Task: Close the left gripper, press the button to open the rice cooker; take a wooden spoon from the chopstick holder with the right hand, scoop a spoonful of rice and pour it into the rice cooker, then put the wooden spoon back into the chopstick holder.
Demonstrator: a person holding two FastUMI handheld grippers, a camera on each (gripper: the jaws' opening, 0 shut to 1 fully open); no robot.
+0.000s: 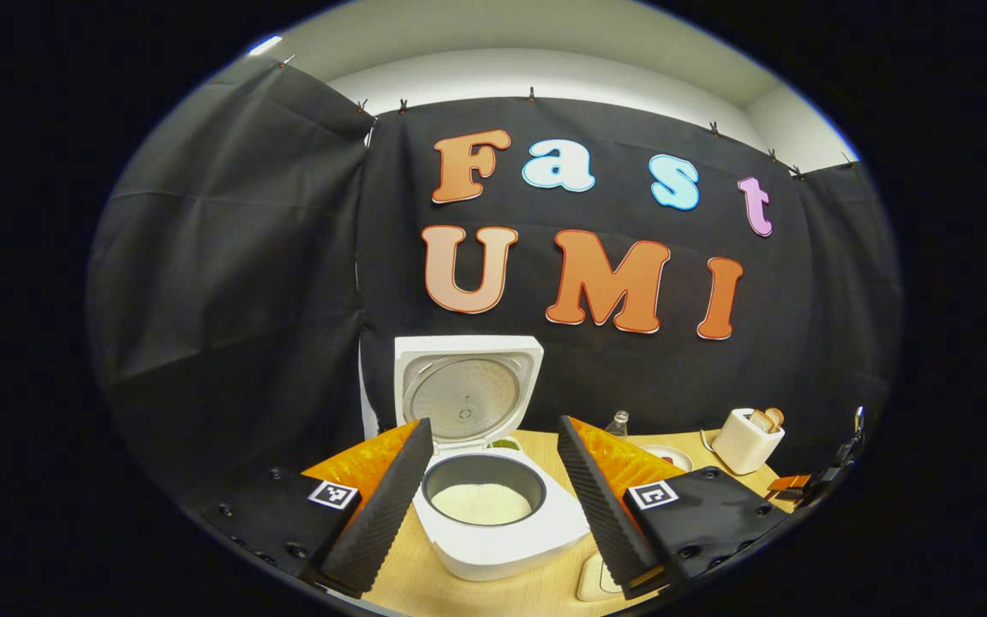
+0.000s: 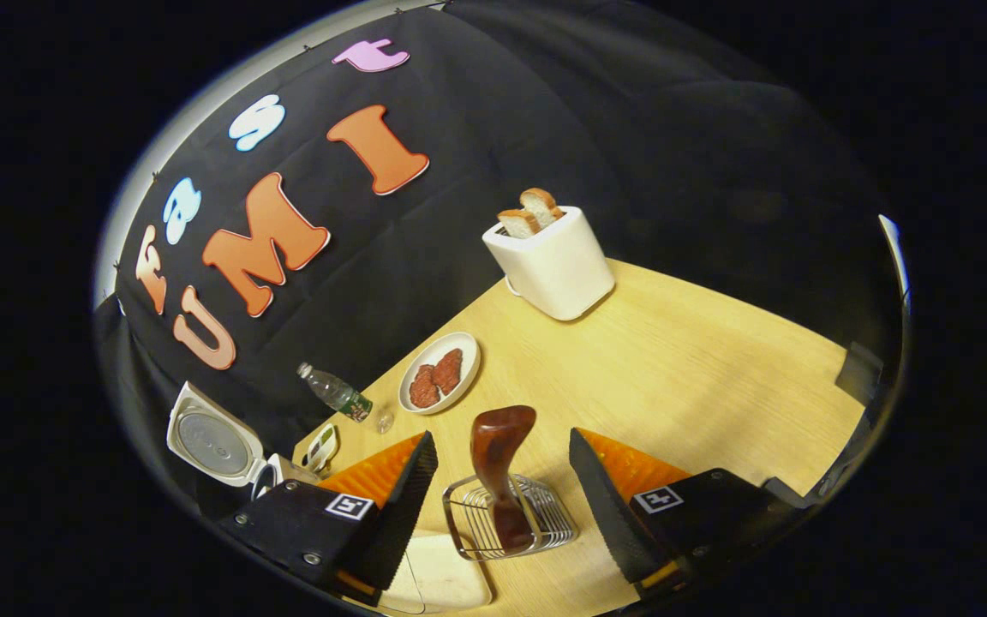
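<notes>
The white rice cooker stands open on the wooden table, its lid raised upright and white rice lying in the dark inner pot. My left gripper is open, hovering in front of the cooker with one finger on each side of the pot. In the right gripper view, the wooden spoon stands bowl-up in the wire chopstick holder. My right gripper is open around the holder, and its fingers are clear of the spoon. The cooker's raised lid shows far left in that view.
A white toaster with bread slices stands at the back of the table. Near the wall are a plate of reddish food and a plastic bottle. A pale board lies beside the holder. The other gripper shows at the right edge.
</notes>
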